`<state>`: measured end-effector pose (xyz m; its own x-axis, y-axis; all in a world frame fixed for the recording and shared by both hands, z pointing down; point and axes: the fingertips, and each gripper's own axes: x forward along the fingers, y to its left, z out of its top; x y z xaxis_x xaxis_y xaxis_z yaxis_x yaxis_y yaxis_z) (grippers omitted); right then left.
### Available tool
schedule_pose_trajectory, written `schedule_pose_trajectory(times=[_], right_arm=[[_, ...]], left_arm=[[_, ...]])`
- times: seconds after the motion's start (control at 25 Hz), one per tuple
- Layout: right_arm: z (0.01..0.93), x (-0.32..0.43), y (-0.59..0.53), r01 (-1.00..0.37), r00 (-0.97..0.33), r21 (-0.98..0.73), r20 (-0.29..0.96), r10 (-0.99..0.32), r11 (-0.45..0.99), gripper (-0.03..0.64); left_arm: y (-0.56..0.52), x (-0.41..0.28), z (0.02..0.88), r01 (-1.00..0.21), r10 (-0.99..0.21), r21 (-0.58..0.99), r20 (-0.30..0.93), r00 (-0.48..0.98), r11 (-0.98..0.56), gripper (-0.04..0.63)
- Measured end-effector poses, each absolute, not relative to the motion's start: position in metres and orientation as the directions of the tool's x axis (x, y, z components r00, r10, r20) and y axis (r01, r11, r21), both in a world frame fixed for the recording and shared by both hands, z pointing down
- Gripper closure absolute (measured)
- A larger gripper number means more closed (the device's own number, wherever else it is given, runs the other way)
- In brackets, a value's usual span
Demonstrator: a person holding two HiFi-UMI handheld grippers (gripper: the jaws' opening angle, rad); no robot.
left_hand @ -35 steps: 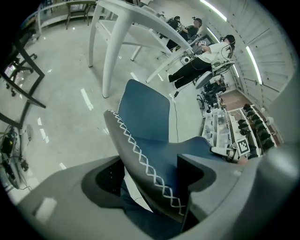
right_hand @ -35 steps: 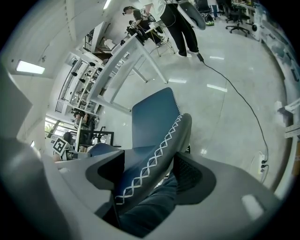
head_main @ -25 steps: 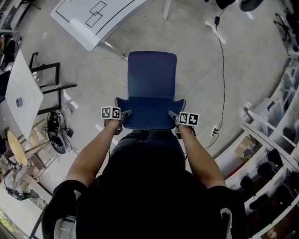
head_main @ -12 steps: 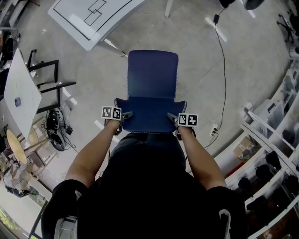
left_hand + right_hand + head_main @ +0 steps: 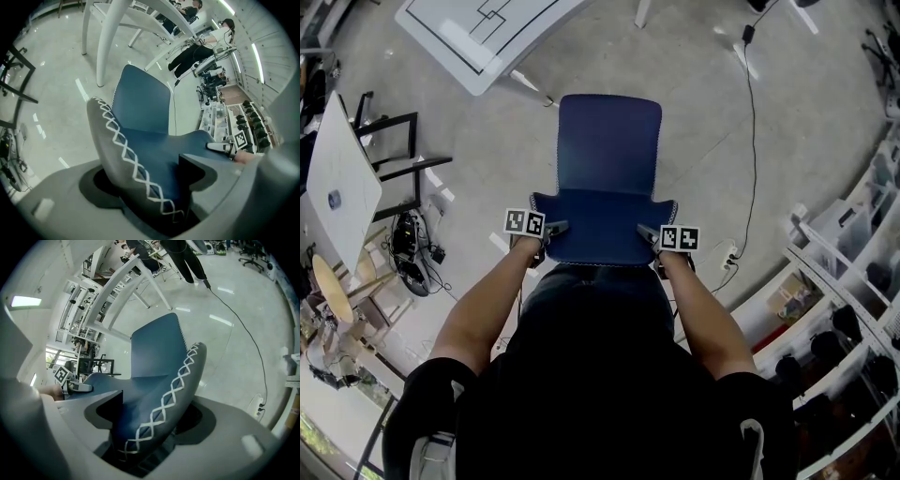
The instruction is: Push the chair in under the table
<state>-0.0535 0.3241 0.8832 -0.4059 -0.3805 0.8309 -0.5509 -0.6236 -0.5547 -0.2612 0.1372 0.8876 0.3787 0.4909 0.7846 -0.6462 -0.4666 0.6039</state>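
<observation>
A blue chair [image 5: 607, 150] stands on the grey floor straight ahead, its seat pointing at the white table [image 5: 487, 33] at the top left. My left gripper [image 5: 551, 230] is shut on the left edge of the chair's backrest, and my right gripper [image 5: 649, 234] is shut on the right edge. In the left gripper view the white-stitched backrest edge [image 5: 126, 154] sits between the jaws of the left gripper [image 5: 150, 187], with the table's legs [image 5: 105, 37] beyond. The right gripper view shows the same stitched edge [image 5: 173, 394] clamped by the right gripper [image 5: 150, 427].
A black cable [image 5: 753, 122] runs across the floor to a power strip [image 5: 729, 261] on the right. A second white table [image 5: 342, 183] and a black frame [image 5: 403, 169] stand at the left. Shelving [image 5: 853, 281] lines the right side. A person [image 5: 197, 44] stands far off.
The chair has slid a little forward toward the table, and both grippers have kept their hold on the backrest.
</observation>
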Motion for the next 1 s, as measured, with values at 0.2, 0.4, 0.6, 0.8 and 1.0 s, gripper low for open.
schedule_pose_trajectory(times=[0.2, 0.4, 0.6, 0.8, 1.0], right_arm=[[0.882, -0.050, 0.326, -0.556, -0.388, -0.535, 0.844, -0.371, -0.637, 0.281], [0.881, -0.044, 0.325, -0.586, -0.389, -0.511, 0.858, -0.335, -0.629, 0.296], [0.872, -0.030, 0.316, -0.572, -0.386, -0.518, 0.854, -0.349, -0.636, 0.305], [0.861, -0.012, 0.303, -0.557, -0.390, -0.529, 0.847, -0.361, -0.640, 0.308], [0.851, 0.008, 0.291, -0.544, -0.404, -0.546, 0.836, -0.371, -0.637, 0.308]], left_arm=[[0.136, -0.261, 0.886, -0.648, 0.488, 0.591, 0.794, 0.363, -0.481, 0.238], [0.135, -0.257, 0.883, -0.655, 0.486, 0.585, 0.798, 0.357, -0.479, 0.244], [0.128, -0.245, 0.875, -0.662, 0.489, 0.595, 0.789, 0.372, -0.456, 0.248], [0.119, -0.230, 0.863, -0.671, 0.488, 0.606, 0.779, 0.393, -0.427, 0.252], [0.108, -0.211, 0.850, -0.676, 0.485, 0.614, 0.773, 0.410, -0.407, 0.253]])
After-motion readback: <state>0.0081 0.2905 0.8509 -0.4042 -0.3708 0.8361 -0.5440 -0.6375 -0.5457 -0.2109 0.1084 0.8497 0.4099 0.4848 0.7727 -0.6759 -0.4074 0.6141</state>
